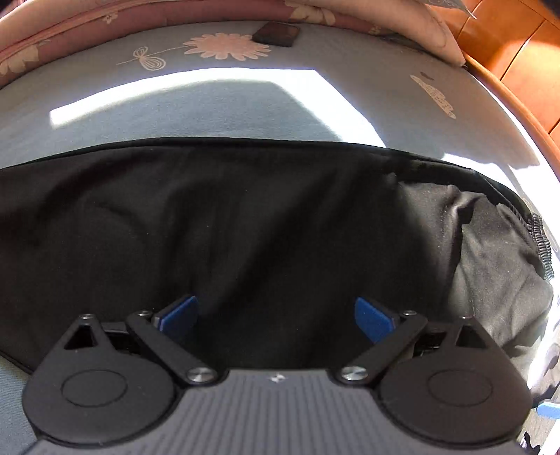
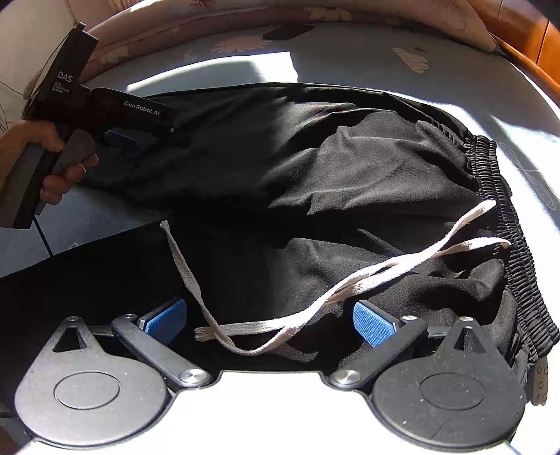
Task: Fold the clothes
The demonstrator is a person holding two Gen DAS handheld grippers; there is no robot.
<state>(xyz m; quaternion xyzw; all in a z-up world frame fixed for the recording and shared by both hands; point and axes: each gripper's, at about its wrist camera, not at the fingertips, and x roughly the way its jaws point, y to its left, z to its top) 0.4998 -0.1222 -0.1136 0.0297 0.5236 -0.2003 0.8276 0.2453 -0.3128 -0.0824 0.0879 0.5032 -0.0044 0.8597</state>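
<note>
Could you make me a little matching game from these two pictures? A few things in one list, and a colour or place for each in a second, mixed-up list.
Things:
1. drawstring
2. trousers
3. finger pads
4. dark flat object

Descriptions:
A. blue, set wide apart
B. at the far side of the bed, by a printed flower
C. white, lying loose over the cloth
D. black, with a gathered waistband

Pairs: 1-C, 2-D, 3-A, 4-B

Harsh sun glare, fisheye-warped edges.
</note>
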